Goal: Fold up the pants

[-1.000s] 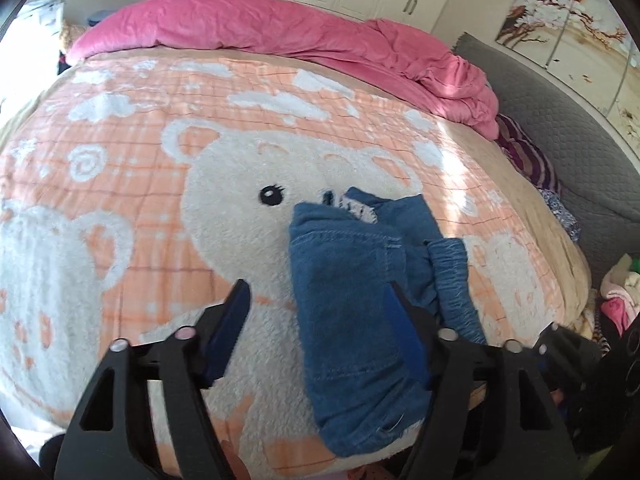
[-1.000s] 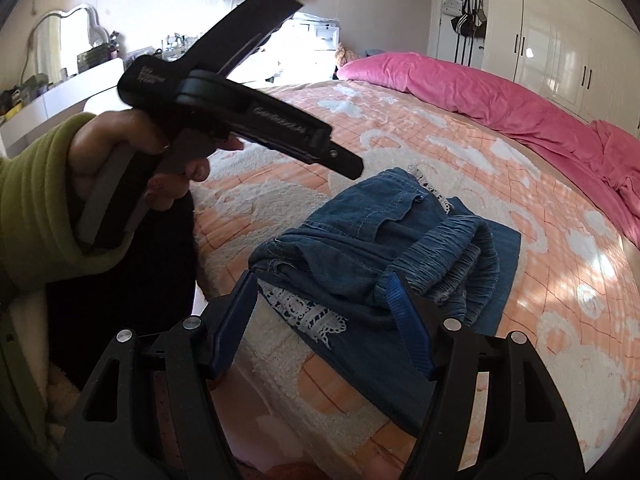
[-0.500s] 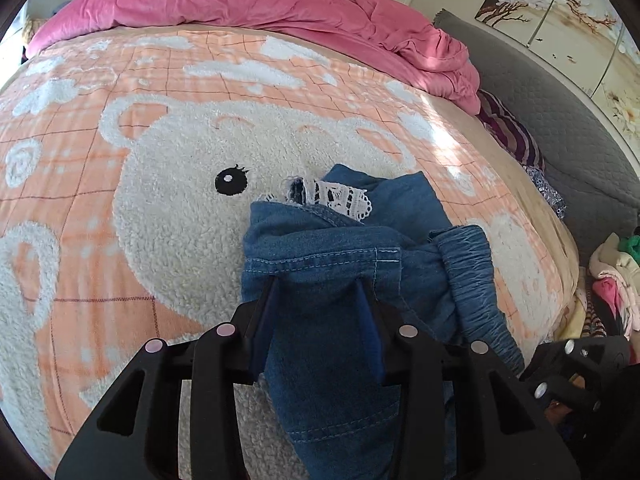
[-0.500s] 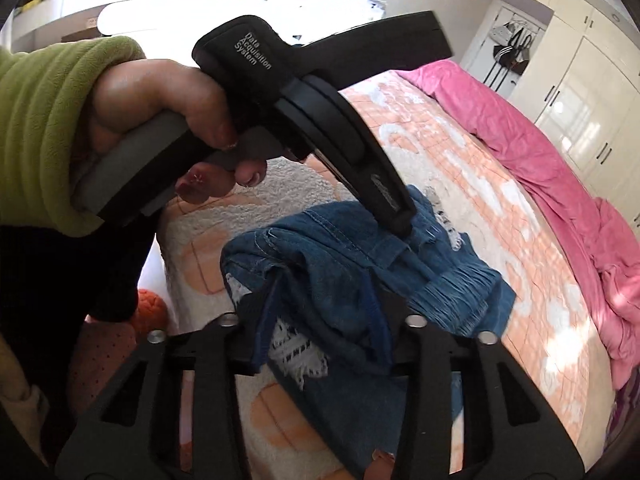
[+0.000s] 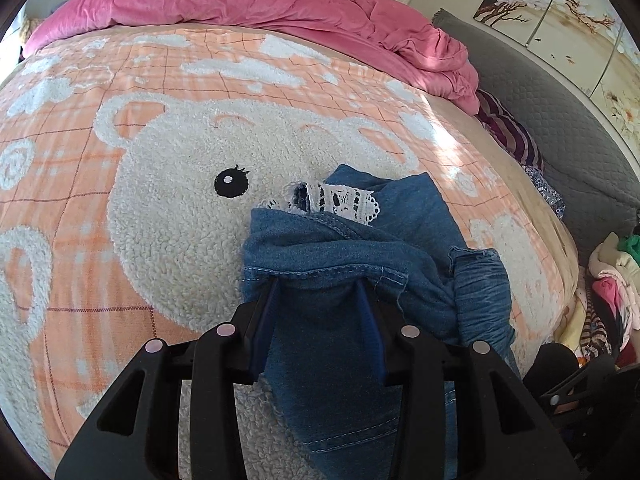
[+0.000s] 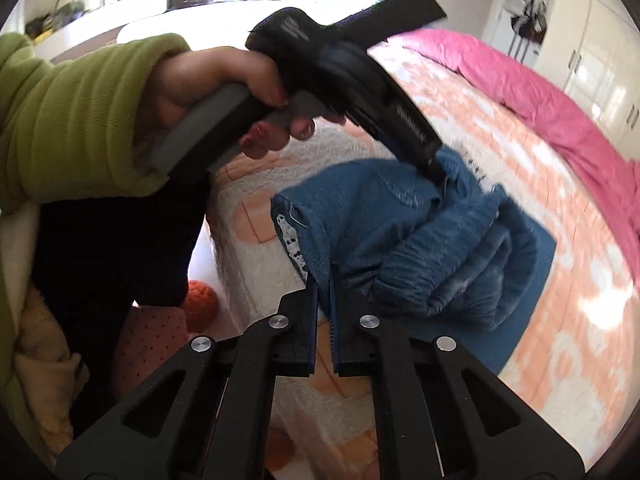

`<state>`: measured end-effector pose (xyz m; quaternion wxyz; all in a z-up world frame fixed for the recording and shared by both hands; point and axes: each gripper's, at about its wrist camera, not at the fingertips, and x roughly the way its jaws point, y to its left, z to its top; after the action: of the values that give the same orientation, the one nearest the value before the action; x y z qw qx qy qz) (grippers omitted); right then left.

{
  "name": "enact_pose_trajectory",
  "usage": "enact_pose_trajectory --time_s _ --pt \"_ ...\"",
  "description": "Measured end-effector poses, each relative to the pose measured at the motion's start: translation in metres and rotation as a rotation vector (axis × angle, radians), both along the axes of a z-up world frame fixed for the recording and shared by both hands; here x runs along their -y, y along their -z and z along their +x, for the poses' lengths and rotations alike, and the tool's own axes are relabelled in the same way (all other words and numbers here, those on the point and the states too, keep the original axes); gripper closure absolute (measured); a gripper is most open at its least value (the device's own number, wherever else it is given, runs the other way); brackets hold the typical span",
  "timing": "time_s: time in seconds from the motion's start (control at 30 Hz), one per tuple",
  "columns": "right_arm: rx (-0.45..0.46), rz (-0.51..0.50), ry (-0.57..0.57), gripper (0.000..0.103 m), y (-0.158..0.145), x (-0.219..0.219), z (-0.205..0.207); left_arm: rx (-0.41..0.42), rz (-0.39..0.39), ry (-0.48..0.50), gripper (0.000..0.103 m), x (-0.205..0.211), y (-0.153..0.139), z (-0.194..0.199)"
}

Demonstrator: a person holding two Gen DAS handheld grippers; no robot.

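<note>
Bed point(image 5: 168, 240) carries bunched pants point(image 5: 360, 264), long axis running away from both grippers. Left gripper point(image 5: 316, 292) jaws pinch near hem; right gripper point(image 6: 323, 280) jaws, just closed, clamp adjacent edge.

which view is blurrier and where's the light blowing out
Right wrist view: motion-smeared across the blue pants and bed cover, and the counter behind the sleeve is blown out white. Left wrist view: sharp, sunlit patches on the bed cover, fisheye bending the edges.
</note>
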<state>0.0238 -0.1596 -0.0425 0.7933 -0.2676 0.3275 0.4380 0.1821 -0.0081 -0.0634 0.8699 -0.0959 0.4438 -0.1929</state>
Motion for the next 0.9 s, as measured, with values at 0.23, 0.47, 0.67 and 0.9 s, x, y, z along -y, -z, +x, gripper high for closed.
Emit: enact_pose_trajectory --time_s 0.23,0.47,0.67,0.9 --pt "-0.074 0.050 0.041 0.090 0.002 0.002 0.001 0.006 0.005 0.003 0.065 0.001 -0.001 -0.001" --pt "-0.146 0.186 0.080 0.075 -0.016 0.017 0.000 0.022 0.024 0.003 0.065 0.002 -0.002 -0.003" --pt "-0.141 0.333 0.163 0.066 -0.040 0.027 0.007 0.026 0.025 -0.001 0.065 0.001 -0.004 -0.004" --pt "-0.159 0.231 0.273 0.066 -0.029 0.000 0.039 0.031 0.022 -0.004 0.065 -0.001 -0.003 -0.005"
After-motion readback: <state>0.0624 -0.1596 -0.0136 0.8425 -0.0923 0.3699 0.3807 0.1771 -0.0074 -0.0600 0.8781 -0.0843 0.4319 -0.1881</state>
